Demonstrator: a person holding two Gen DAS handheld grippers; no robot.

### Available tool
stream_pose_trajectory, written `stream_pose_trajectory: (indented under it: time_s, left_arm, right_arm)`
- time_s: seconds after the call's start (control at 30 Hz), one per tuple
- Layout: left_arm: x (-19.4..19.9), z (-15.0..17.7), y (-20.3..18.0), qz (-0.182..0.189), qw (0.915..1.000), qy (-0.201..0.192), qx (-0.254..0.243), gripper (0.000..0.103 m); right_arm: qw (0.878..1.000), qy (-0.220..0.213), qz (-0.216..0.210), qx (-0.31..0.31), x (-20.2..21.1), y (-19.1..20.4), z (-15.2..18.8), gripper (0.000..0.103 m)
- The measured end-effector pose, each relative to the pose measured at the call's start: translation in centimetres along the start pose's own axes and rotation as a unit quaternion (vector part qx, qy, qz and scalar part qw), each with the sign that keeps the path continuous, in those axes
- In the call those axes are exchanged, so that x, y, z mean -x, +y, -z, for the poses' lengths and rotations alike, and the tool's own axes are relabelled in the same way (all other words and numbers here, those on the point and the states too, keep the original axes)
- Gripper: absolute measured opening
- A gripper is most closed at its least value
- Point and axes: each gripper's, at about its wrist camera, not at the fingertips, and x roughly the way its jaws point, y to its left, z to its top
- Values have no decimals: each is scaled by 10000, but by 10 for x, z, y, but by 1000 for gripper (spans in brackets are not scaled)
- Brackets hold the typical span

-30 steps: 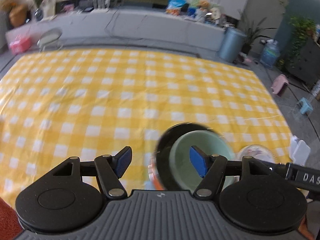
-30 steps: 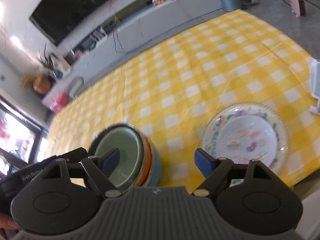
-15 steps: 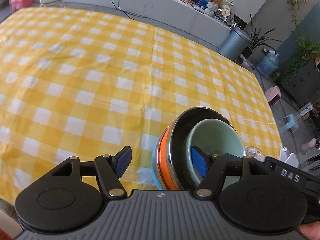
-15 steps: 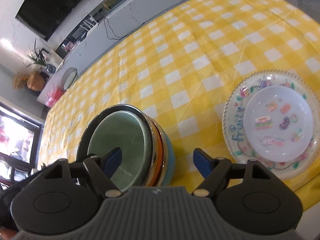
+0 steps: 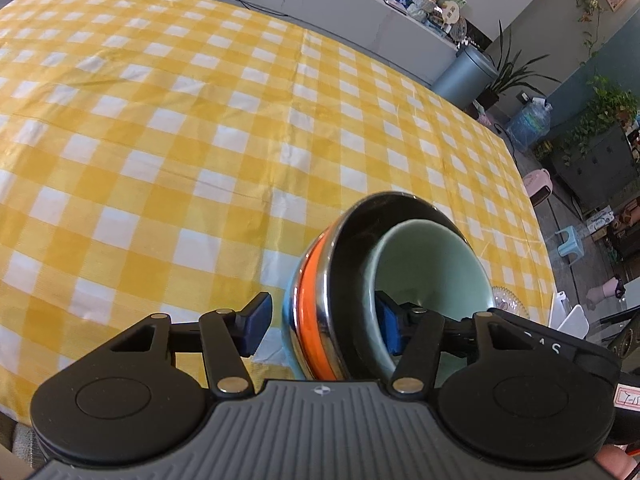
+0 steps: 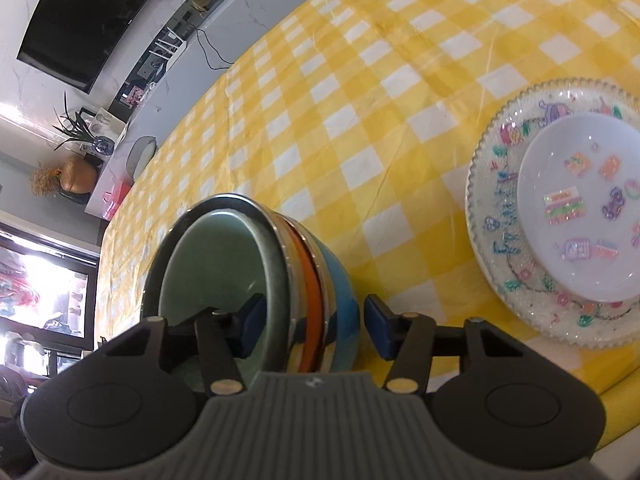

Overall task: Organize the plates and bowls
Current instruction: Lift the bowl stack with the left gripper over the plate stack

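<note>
Lower and closer to the bowl stack [image 5: 384,292] than a second ago, both grippers; stack larger in both views, and sharp where the left view had it blurred. Jaws on both sides just been closing, stack wall between them.

Left view: yellow checked cloth [image 5: 200,120] filling 9 to 1 o'clock. Left gripper [image 5: 324,324] at 6 o'clock, jaws wide, straddling the stack's near-left wall; outer pad clear of the blue side, inner pad inside the green bowl [image 5: 432,272], contact not discernible. Stack at 5 o'clock: green bowl in steel bowl [image 5: 352,240], then orange, then blue. Glass plate edge [image 5: 508,306] at 4 o'clock.

Right view: stack at 7 o'clock, resting on the cloth. Right gripper [image 6: 316,326] at 6 o'clock, about half open, astride the stack's right wall; left pad inside the green bowl, right pad just beside the blue wall, a gap showing. Plates [image 6: 560,216] at 3 o'clock: white sticker plate on patterned glass plate, well apart from the stack.
</note>
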Motion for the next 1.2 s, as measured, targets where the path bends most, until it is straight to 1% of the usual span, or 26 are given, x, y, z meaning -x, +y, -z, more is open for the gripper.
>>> stream_pose_trajectory:
  time_s: [0.13,0.33,0.43,0.57,0.8,0.97,1.2]
  left_arm:
    - [-4,3,-4,-11,9999,53,-105,60]
    - [-4,5,-9,-122,9997,8,-208,55]
    - [-3,5,-9,-145,9996,-16,-247,55]
    - [-2,4,-7,-174,9996,-54,-226,55]
    - [2,5,-8,-165,9995,-75,-251,54]
    - [9,6,-18,-130,9993,-138,-325,54]
    - [22,12,-46,-49,9986,-205,-485,54]
  right_arm:
    - [9998,57,-132,-155,-1,-4,0,51]
    - [9998,21,-132,-114,1,-4,3,50]
    - [9995,18,-190,-265,1,-9,3,48]
    - [9994,20,-223,-255,0,-10,4,46]
    - [9994,14,-219,-266,3,-8,7,46]
    - [9993,-78,-249,-250,11,-9,5,46]
    - [9988,-251,-322,-274,37,-16,0,46]
